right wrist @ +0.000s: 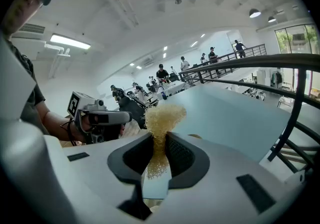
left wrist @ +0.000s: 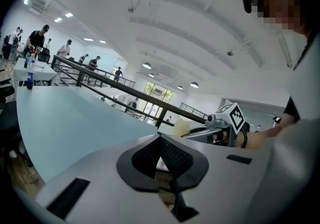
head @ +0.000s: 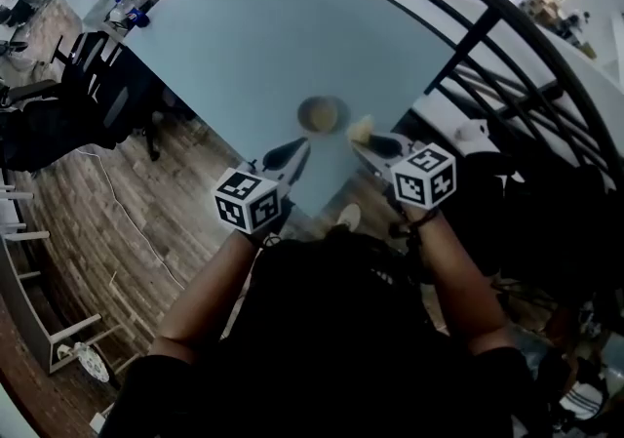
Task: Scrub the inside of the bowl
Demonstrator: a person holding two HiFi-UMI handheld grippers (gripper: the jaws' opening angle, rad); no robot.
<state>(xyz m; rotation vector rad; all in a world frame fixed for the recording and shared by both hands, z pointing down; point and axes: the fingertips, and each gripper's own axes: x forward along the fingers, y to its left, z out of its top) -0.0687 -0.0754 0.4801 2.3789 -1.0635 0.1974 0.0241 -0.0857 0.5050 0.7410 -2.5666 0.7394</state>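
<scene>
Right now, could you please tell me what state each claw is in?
Left claw: closed, nothing in it.
Right claw: closed on the sponge.

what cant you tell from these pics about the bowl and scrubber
- bowl: head view, too small to show whether its inside is dirty; absent from the left gripper view.
- scrubber: head view, a tiny pale blob; right gripper view shows one side only.

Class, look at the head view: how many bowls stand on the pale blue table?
1. The bowl stands near the table's near edge, just left of the yellow sponge. No other bowl shows on the tabletop, and little of it is covered.
</scene>
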